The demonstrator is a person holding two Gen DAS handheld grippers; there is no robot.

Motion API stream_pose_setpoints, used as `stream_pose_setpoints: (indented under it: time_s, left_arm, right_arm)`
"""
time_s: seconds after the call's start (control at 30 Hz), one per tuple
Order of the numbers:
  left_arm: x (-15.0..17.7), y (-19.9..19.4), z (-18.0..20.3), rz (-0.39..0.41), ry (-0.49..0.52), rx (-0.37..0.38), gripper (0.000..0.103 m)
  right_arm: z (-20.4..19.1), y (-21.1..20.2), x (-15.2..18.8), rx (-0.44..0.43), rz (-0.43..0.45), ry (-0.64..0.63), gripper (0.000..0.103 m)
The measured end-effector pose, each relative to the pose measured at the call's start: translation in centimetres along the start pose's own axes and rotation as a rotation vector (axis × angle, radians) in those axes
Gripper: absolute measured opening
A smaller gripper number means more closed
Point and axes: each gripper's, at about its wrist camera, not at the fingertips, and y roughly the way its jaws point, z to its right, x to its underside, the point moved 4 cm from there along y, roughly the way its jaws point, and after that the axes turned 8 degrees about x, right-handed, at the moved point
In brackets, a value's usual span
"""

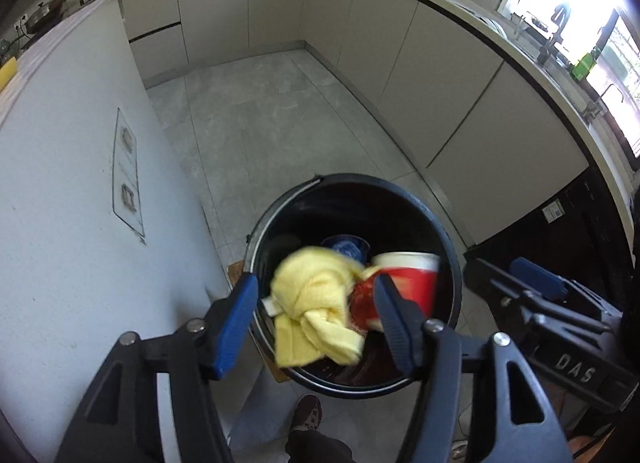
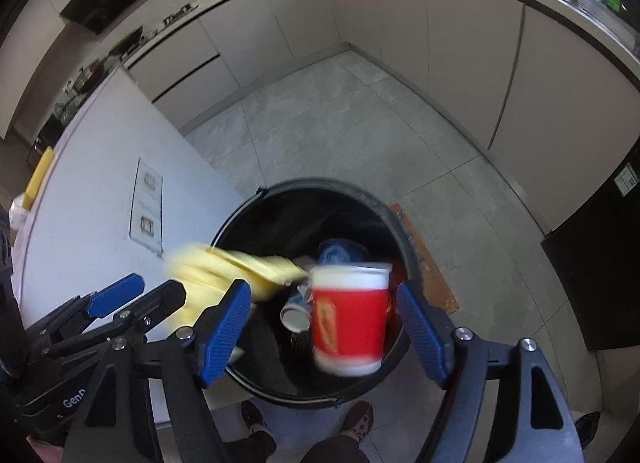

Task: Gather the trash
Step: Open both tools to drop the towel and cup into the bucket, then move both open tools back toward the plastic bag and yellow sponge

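Both grippers, left [image 1: 316, 323] and right [image 2: 324, 327], have jaws apart over the bin [image 1: 452, 263]; yellow cloth [image 1: 316, 311] and red cup [image 2: 350, 327] are loose between them

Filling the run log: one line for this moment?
left gripper: open, yellow cloth between jaws | right gripper: open, red paper cup untouched | both above black bin

We see a kitchen: grey tiled floor [image 1: 280, 123], beige handleless cabinets [image 1: 400, 47] under a pale L-shaped countertop [image 1: 460, 3], a bright window [image 1: 580, 35] at right, a white island side panel [image 1: 72, 183], pans [image 1: 60, 7] on the hob.
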Motion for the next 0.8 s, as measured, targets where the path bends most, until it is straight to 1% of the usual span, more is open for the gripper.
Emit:
stream_pose_setpoints:
  time_s: [0.1, 0.2, 0.37, 0.5, 0.57, 0.67, 0.8]
  left_arm:
    - [-0.7, -2.2, 0.4, 0.051, -0.009, -0.005, 0.062]
    - [-1.7, -4.5, 1.4, 0.077, 0.006, 0.0, 0.062]
    - [-2.7, -8.9, 2.7, 0.125, 0.031, 0.008, 0.064]
    - [-2.6, -11.6, 2.1, 0.137, 0.018, 0.03, 0.066]
    - [-2.4, -13.1, 1.8, 0.148, 0.005, 0.044, 0.068]
    - [-2.1, -14.6, 0.6, 0.166, -0.01, 0.054, 0.071]
    - [-1.7, -17.3, -1.5, 0.185, -0.024, 0.045, 0.074]
  right_arm:
    - [0.7, -2.1, -0.7, 0.003, 0.039, 0.028, 0.077]
    - [0.7, -4.5, -1.5, 0.006, 0.072, 0.027, 0.077]
    - [-0.5, -8.1, -2.2, 0.005, 0.096, 0.024, 0.078]
    - [-1.3, -9.9, -1.5, 0.021, 0.079, 0.015, 0.078]
    - [-2.1, -11.0, -1.2, 0.014, 0.068, 0.014, 0.078]
    - [-3.6, -12.9, -1.0, 0.001, 0.083, 0.001, 0.079]
    - [-7.1, -15.4, -1.3, -0.036, 0.12, -0.037, 0.081]
